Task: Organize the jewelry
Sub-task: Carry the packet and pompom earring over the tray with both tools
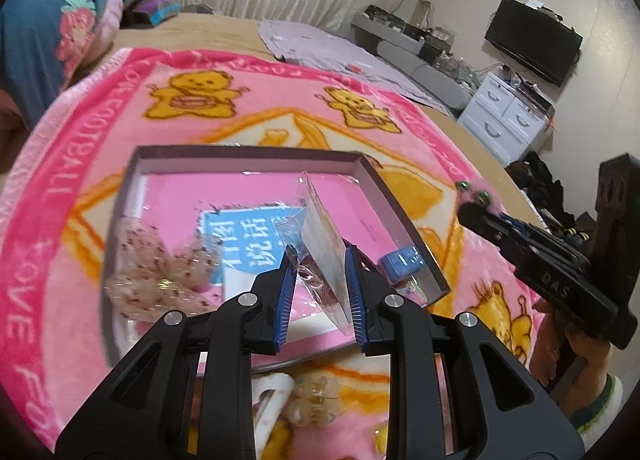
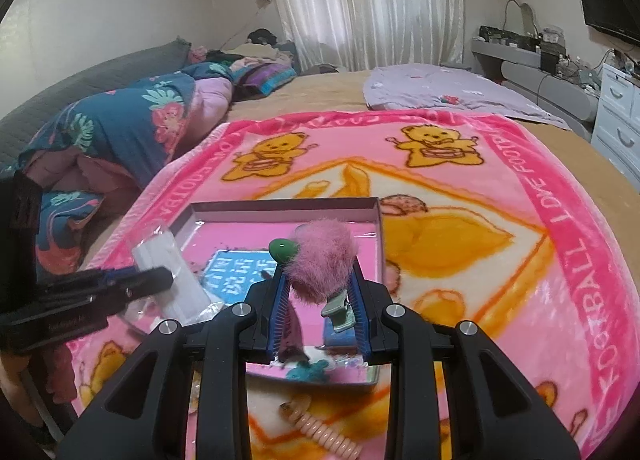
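My left gripper was clamped tight on a clear plastic packet with a white card inside, the blue pads pinching its lower end while the rest stood tilted up above the shallow box. My right gripper was closed partway on a pink fluffy hair clip, the green clasp of it caught between the pads and a green bead sticking out beside the fur. Both pieces hung over the box, which lay open on the pink bear blanket. Inside the box lay a blue card with white characters, a sheer speckled bow at its left side and a small blue block near its right wall. Just outside the near edge of the box, a coiled pink hair tie rested on the blanket. The blanket covered a tan bed, with a lilac cloth spread farther back.
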The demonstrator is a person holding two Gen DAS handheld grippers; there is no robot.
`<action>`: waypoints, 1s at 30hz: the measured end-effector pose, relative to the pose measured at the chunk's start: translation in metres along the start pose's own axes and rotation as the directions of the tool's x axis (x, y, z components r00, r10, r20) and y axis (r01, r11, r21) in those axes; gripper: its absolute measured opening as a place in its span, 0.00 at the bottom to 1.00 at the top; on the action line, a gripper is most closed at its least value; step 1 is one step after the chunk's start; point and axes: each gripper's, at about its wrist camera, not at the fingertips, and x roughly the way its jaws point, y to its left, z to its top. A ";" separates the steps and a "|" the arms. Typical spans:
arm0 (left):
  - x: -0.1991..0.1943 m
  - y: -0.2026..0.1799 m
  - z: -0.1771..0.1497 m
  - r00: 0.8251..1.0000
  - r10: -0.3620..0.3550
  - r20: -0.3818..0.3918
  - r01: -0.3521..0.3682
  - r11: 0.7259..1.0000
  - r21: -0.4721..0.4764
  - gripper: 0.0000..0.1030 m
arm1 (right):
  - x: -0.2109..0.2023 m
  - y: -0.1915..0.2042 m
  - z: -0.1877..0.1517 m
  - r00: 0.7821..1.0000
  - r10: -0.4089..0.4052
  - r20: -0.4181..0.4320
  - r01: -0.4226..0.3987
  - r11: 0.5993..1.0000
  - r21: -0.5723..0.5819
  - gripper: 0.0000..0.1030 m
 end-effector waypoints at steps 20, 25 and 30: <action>0.043 0.009 -0.014 0.997 -0.015 -0.071 0.015 1.000 0.000 0.17 | 0.064 -0.004 0.001 0.992 -0.015 -0.124 0.013 1.000 -0.018 0.26; 0.041 0.015 -0.012 0.997 -0.001 -0.071 -0.001 1.000 -0.016 0.17 | 0.080 0.000 -0.002 0.987 -0.006 -0.161 0.000 0.999 -0.036 0.26; 0.039 0.021 -0.011 0.997 0.015 -0.072 -0.017 0.999 -0.030 0.17 | 0.095 0.003 -0.007 0.980 0.003 -0.198 -0.011 0.999 -0.038 0.26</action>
